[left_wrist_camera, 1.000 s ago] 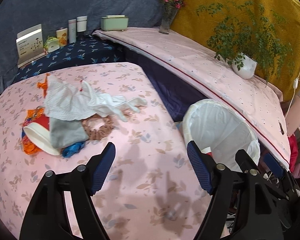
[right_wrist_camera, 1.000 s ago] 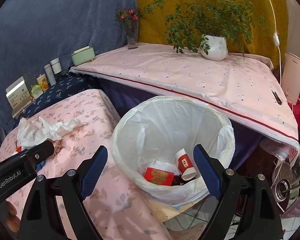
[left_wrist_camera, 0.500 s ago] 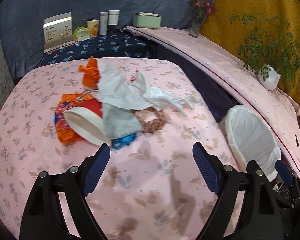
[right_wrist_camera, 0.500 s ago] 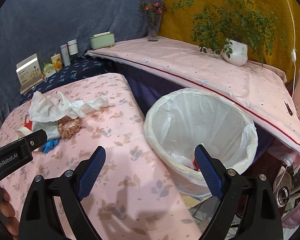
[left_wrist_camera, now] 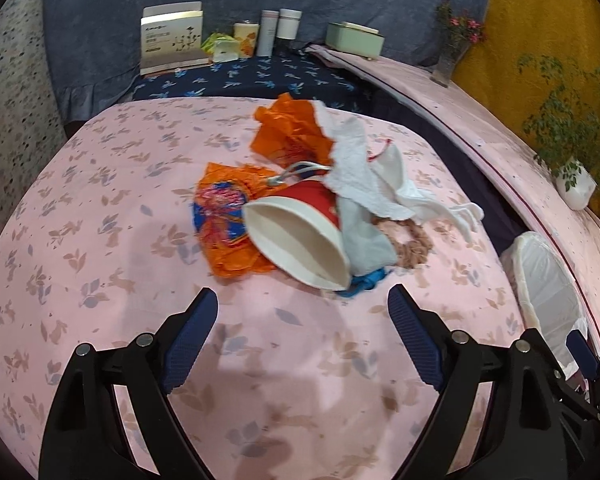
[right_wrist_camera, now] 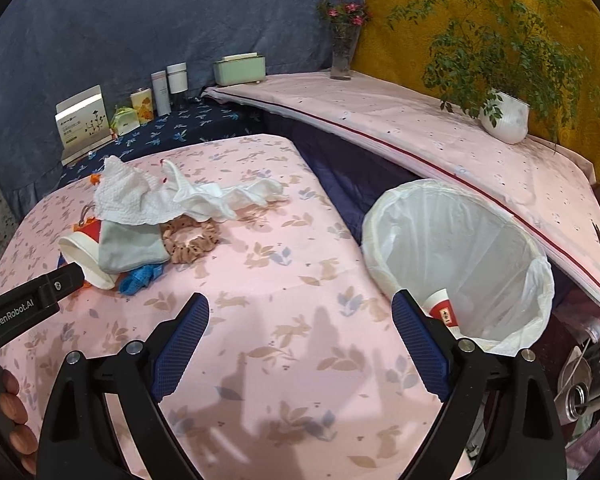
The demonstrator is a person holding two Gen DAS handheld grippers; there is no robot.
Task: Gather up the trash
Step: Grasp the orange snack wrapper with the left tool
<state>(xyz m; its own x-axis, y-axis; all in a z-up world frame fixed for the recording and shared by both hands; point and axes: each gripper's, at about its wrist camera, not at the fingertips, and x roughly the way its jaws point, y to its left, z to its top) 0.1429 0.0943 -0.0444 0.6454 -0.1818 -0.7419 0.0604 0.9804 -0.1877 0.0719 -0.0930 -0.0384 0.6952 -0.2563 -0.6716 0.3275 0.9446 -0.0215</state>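
Pink leaf-print cloth covers the table (left_wrist_camera: 100, 272), with a blue drape and a mustard one behind it.

At the upper left of the left wrist view a white box (left_wrist_camera: 171, 36) stands with small print too fine to read. At frame centre lies the trash pile: an orange wrapper (left_wrist_camera: 224, 216), a red paper cup (left_wrist_camera: 300, 232) on its side with its mouth toward the camera, a grey cloth (left_wrist_camera: 364, 236), crumpled white tissue (left_wrist_camera: 364, 172) and a brown scrunchie (left_wrist_camera: 414, 242), all touching or overlapping. Below it the left hand-held gripper (left_wrist_camera: 303, 336) is spread wide with nothing between its pads, short of the cup.

In the right wrist view, that gripper's arm enters at the lower left and reads "GenRobot.AI". The right hand-held gripper (right_wrist_camera: 300, 340) is likewise spread and empty over bare cloth. At right, the white-lined bin (right_wrist_camera: 380, 216) already holds 1 red-and-white cup (right_wrist_camera: 444, 308).

This looks like the reach for the next piece. The cup is nearest the left gripper; the next move calls for closing across its rim or wall without crushing it, then carrying it right to the bin.
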